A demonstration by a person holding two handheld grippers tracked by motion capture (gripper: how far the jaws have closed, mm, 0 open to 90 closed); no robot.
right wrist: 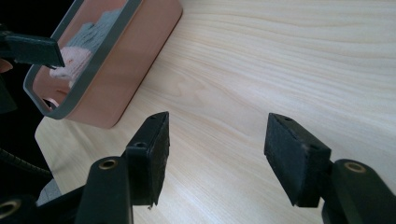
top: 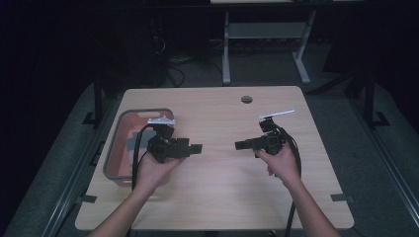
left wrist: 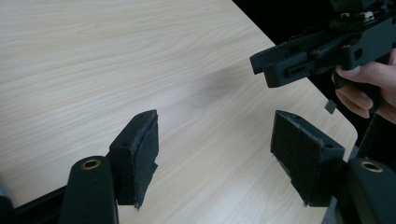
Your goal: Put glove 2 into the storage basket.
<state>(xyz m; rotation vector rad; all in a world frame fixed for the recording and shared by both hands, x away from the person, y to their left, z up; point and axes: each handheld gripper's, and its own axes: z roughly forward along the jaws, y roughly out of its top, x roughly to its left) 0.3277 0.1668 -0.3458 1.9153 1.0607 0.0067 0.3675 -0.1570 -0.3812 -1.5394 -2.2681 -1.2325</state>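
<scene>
Both claws agape, empty; pink bin (top: pixel 114 148) beside left claw (top: pixel 196 147), cloth maybe inside.

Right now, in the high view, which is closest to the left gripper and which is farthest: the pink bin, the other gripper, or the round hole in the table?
1. Pink bin: right beside the left gripper, at the table's left edge.
2. Right gripper: across the gap, facing it.
3. Round hole: near the table's far edge.

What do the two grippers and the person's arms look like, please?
Both the left gripper and the right gripper are black, with padded rectangular jaws, brass-coloured rivets, a pale plate on top and a trailing black cable. The forearms are bare, with no sleeves visible.
</scene>
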